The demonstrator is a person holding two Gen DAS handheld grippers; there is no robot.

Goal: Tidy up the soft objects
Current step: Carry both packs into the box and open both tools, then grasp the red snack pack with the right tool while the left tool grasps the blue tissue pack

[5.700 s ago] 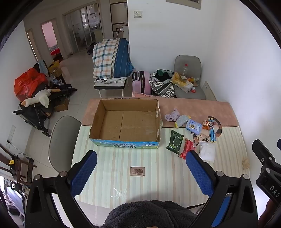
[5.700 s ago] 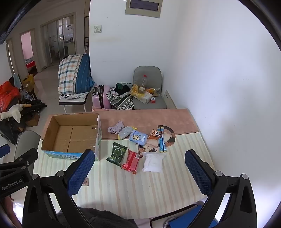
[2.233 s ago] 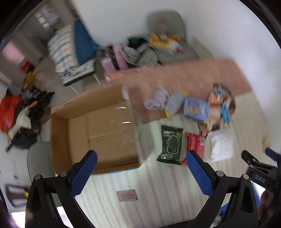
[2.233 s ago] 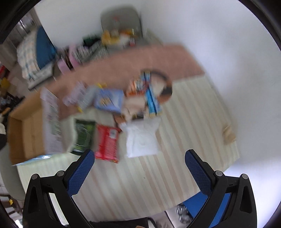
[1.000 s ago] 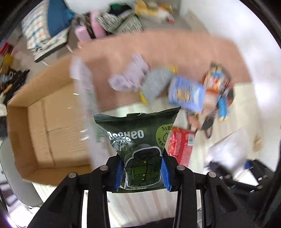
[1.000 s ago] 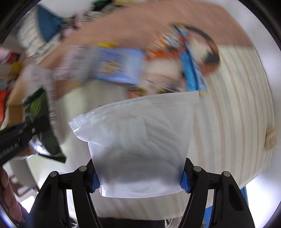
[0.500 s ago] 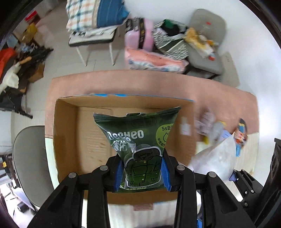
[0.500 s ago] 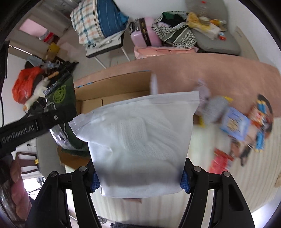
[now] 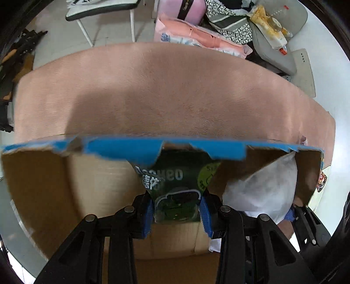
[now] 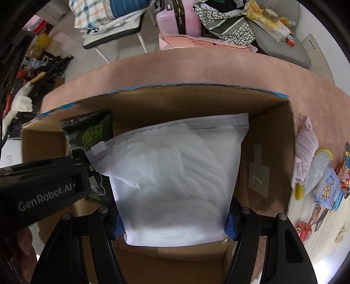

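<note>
My left gripper is shut on a dark green snack packet and holds it inside the cardboard box, its top against the far wall. My right gripper is shut on a white zip bag of knit fabric, also inside the box, to the right of the green packet. The white bag also shows in the left wrist view. The left gripper's body crosses the right wrist view at the left.
Right of the box on the table lie a lilac cloth, a grey and yellow sponge, a blue packet and a red packet. A pink mat lies beyond the box. Chairs and a pink suitcase stand behind.
Both grippers have dropped down into the box with their loads; the green packet and the white bag now sit below the box rim near its far wall.
</note>
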